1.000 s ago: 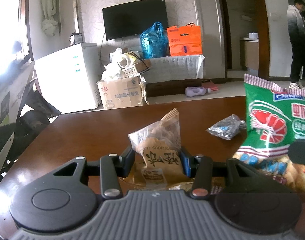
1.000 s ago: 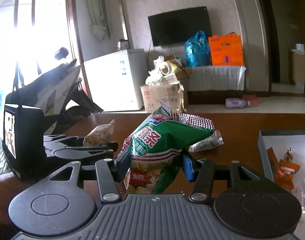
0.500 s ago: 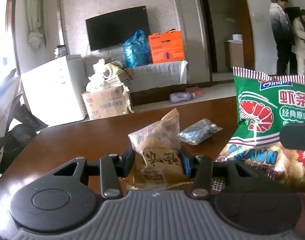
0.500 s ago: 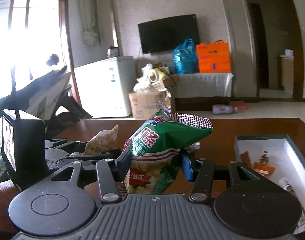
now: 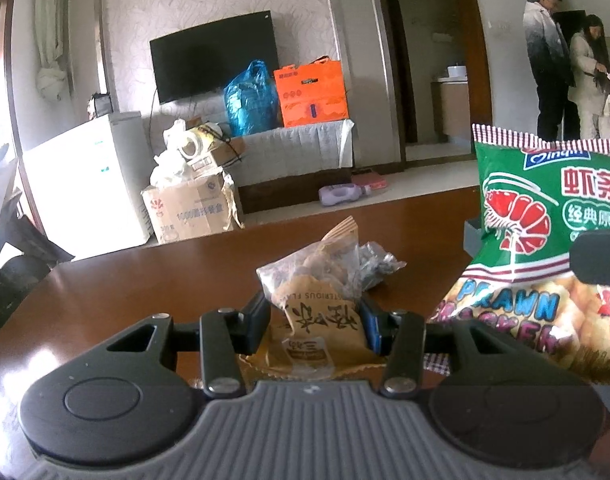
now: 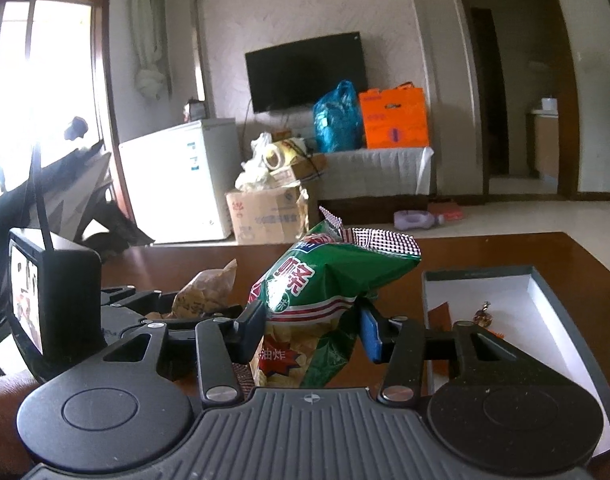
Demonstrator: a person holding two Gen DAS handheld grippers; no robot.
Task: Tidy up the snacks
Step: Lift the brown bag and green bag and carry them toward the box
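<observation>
My left gripper [image 5: 315,322] has its fingers [image 5: 257,320] partly closed on a small brown snack packet [image 5: 319,304]. I carry it upright just above the brown desk [image 5: 145,288], long axis vertical, its crimped top edge pointing up and slightly right, printed face toward my camera. A small dark clear-wrapped packet [image 5: 375,266] lies on the desk just behind it.

My right gripper [image 6: 311,334] pinches the green prawn cracker bag [image 6: 325,292] near its lower half; those fingers have just been closing a little further on it, and the film creases between them. The bag stands tall with its long axis leaning, the checked top seam tipped over to the right and away from me. In the left view it rises at the right.

Right of that bag sits an open white-lined box [image 6: 545,292] on the desk, a few small wrapped sweets [image 6: 483,314] inside.
</observation>
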